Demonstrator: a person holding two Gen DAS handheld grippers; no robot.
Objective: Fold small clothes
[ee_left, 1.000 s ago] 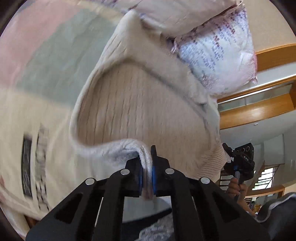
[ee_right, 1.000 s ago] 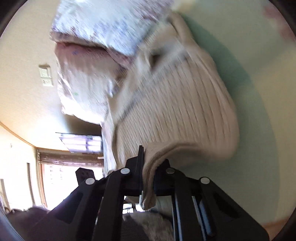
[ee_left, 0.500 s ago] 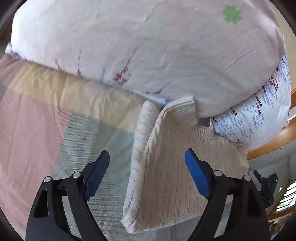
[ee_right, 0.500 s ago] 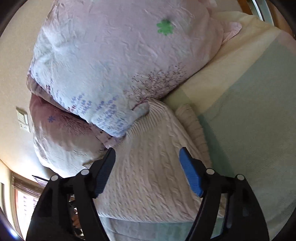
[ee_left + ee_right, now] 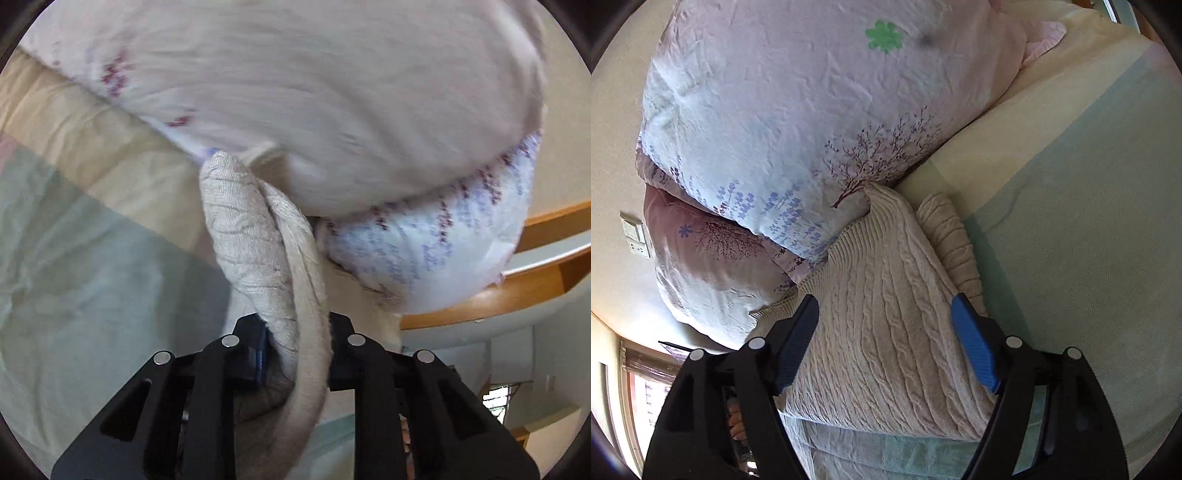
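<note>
A small cream cable-knit sweater lies folded on the bed, its top edge against the pillows. My right gripper is open, its blue-padded fingers spread over the sweater's lower part without holding it. In the left wrist view my left gripper is shut on the sweater's folded edge, a thick bunch of knit running from the jaws up to the pillows.
Two floral pillows are stacked at the head of the bed, also in the left wrist view. A pastel-checked bedspread covers the bed. A wooden rail and a wall switch lie beyond.
A second ago both grippers held the sweater; half a second ago both were open over it. Now the left gripper has shut on the sweater's edge again. The right stays open.
</note>
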